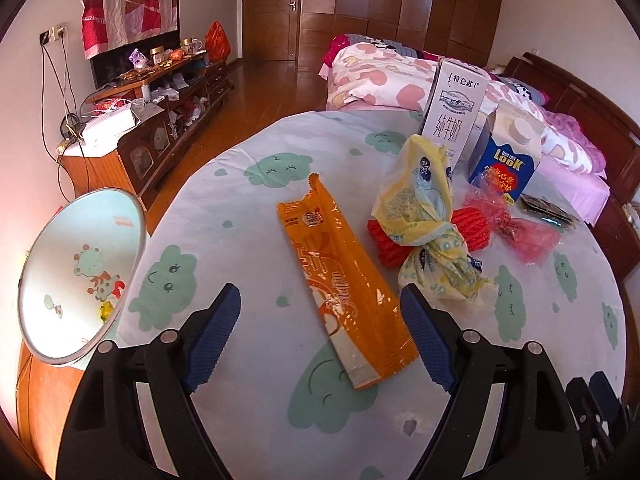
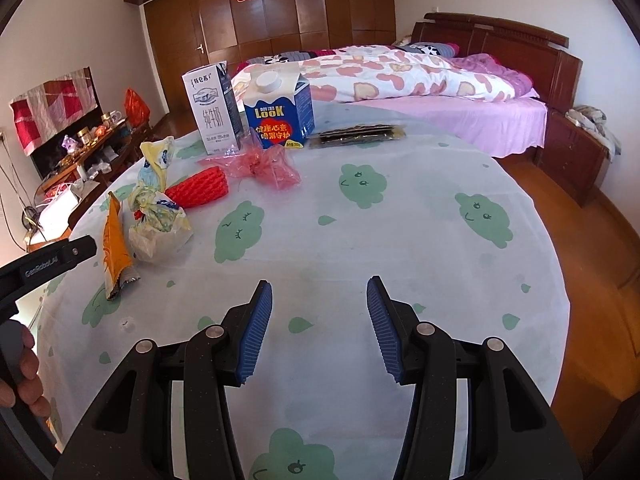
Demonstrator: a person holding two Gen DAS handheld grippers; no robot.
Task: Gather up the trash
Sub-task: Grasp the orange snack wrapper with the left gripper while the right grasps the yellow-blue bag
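Observation:
An orange snack wrapper (image 1: 344, 280) lies flat on the round table, its near end between the fingers of my open left gripper (image 1: 320, 300). The wrapper also shows in the right wrist view (image 2: 114, 244). A knotted yellow plastic bag (image 1: 428, 216) lies just right of it, over a red foam net (image 1: 472, 228). A crumpled pink cellophane (image 1: 516, 228), a white milk carton (image 1: 452, 112), a blue LOOK carton (image 1: 506, 152) and a dark packet (image 1: 548, 210) stand farther back. My right gripper (image 2: 320, 300) is open and empty above bare cloth.
A light blue bin (image 1: 76, 280) with a metal rim stands left of the table, beside the table edge. The table wears a white cloth with green clouds (image 2: 400, 240). A bed (image 2: 420, 80) lies behind; a cluttered TV cabinet (image 1: 160, 96) stands at left.

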